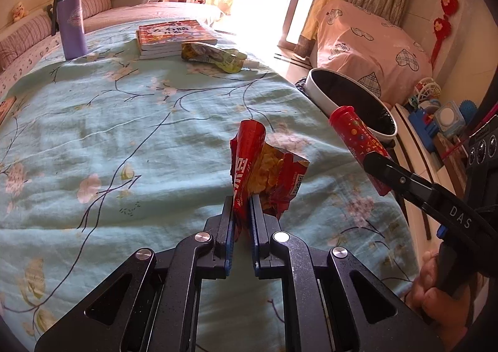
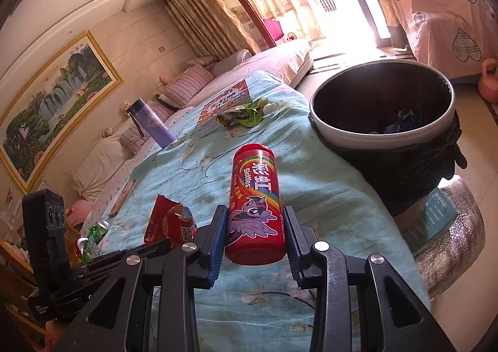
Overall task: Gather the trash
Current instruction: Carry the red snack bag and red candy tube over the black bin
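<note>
Over the bench, far left: a purple flask (image 1: 72, 22) stands upright on the floral cloth (image 1: 124, 140), well apart from my work; I judge it is not trash.
Books: a stack of books (image 1: 174, 36) lies near the far edge, with a crumpled green-yellow wrapper (image 1: 214, 56) touching its right side, not yet collected.
Left gripper (image 1: 242, 212): my jaws are pinched tight on the red snack bag (image 1: 264, 171), gripping its lower folded edge so the torn, open top points up and away from me, held above the cloth.
Right gripper (image 2: 253, 227): my jaws stand partly apart, clamped on the sides of the red Skittles tube (image 2: 255, 202), which points forward toward the bin, lid end leading.
Trash bin (image 2: 382, 112): it sits just beyond the right edge of the bench, lined with a black bag, mouth open, some dark scraps inside.
Judgement: both pieces are lifted and aimed rightward, so dropping them into the bin looks next; the wrapper by the books remains.
</note>
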The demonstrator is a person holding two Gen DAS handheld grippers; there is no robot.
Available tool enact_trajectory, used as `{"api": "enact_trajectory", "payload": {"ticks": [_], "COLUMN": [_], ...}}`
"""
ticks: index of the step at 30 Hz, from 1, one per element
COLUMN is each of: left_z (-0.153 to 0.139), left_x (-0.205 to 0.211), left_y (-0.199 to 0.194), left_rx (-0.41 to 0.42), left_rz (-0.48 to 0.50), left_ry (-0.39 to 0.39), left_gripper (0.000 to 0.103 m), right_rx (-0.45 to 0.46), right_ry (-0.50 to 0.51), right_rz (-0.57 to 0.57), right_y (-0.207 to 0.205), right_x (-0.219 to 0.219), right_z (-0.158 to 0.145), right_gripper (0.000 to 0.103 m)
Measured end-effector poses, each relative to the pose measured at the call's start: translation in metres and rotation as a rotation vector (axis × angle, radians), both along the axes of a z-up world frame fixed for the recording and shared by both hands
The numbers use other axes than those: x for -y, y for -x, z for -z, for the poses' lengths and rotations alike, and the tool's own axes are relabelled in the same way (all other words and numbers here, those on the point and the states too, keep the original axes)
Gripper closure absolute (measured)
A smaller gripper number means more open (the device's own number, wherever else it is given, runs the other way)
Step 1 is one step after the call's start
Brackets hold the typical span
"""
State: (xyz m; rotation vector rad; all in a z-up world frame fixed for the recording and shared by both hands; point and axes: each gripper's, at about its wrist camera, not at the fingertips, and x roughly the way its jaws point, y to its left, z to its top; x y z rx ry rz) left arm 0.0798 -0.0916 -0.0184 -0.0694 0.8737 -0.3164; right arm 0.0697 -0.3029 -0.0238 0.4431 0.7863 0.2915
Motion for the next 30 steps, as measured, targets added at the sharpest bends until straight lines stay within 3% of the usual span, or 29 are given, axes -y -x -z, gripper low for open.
{"api": "enact_trajectory", "payload": {"ticks": [17, 30], "left_z": [-0.018, -0.040], "left_x": [0.037, 0.075], "left_y": [-0.013, -0.030], "left_rx": [0.040, 0.088], "left_rz": [0.067, 0.132], "left_ry": [-0.007, -0.011], "left_gripper": [0.095, 0.095], "right_rx": [0.027, 0.063], "right_ry": [0.015, 0.077], "right_rz": [0.062, 0.111], "right_y": [0.003, -0.008], "right_x": [0.028, 0.065], "right_z": [-0.010, -0.036], "right_gripper": [0.068, 0.068]}}
